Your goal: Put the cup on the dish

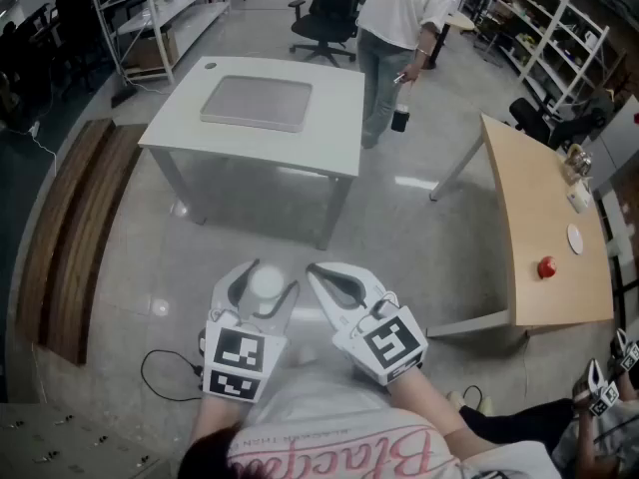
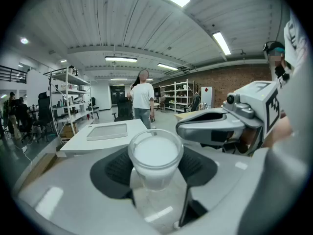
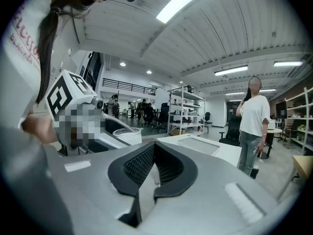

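A clear plastic cup with white contents is held off the floor in my left gripper, whose dark pads press on both of its sides. In the left gripper view the cup stands upright between the pads. Close to its right is my right gripper, shut with nothing in it. Its pads meet at the tip in the right gripper view. A flat grey tray-like dish lies on a white table some way ahead. It also shows in the gripper views.
A person stands just beyond the white table, with an office chair behind. A wooden table at the right carries a red object and a small white plate. A dark bench runs along the left. A cable lies on the floor.
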Available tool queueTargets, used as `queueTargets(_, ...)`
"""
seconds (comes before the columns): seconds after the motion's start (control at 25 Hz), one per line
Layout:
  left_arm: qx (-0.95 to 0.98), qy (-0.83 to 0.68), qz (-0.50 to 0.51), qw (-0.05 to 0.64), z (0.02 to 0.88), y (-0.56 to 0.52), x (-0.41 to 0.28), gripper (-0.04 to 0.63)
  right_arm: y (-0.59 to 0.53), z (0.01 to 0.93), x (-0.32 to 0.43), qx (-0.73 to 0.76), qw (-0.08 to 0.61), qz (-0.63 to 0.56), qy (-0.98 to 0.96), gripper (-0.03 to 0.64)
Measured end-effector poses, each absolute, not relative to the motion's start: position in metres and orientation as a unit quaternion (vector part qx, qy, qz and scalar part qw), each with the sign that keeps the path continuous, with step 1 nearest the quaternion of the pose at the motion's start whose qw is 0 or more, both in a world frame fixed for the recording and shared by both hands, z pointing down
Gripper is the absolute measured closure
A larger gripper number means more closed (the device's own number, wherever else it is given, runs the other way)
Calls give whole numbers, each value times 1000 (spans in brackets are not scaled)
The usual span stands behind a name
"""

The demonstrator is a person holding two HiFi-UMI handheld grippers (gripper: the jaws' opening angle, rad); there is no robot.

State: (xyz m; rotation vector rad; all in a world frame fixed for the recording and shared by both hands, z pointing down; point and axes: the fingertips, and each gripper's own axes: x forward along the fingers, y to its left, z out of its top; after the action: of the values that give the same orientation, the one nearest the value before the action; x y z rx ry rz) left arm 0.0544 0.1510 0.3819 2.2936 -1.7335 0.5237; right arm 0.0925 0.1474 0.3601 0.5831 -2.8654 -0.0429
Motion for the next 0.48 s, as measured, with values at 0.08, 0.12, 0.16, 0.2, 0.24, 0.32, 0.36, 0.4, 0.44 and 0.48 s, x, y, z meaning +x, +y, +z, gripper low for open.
queueTargets(0.08, 779, -592, 177, 108, 382, 146, 58, 333, 143, 362, 97, 195, 108, -14, -975, 620)
queueTargets(0.12, 778, -594, 176, 107, 381, 143, 60, 333, 140, 362, 99, 194, 108, -13, -975, 620)
queueTargets(0.16, 777, -595, 177, 106, 381, 139, 62, 333, 137, 362, 101, 193, 107, -13, -975, 620)
queueTargets(0.2, 775, -597, 177, 105, 381, 136, 64, 333, 134, 363, 102, 192, 106, -13, -976, 620)
queueTargets(0.24, 774, -599, 177, 105, 381, 133, 65, 333, 131, 363, 104, 190, 106, -14, -976, 620)
queueTargets(0.32, 771, -603, 176, 107, 380, 129, 66, 333, 127, 364, 105, 185, 105, -12, -977, 620)
queueTargets(0.36, 769, -605, 175, 108, 380, 127, 66, 333, 124, 365, 105, 183, 106, -11, -977, 620)
queueTargets(0.4, 768, -606, 175, 109, 380, 125, 66, 333, 122, 366, 105, 181, 107, -10, -978, 620)
queueTargets(0.44, 767, -607, 176, 110, 380, 124, 65, 333, 121, 367, 104, 179, 108, -9, -978, 620)
queueTargets(0.48, 766, -608, 177, 111, 381, 123, 64, 332, 120, 368, 103, 178, 107, -8, -978, 620)
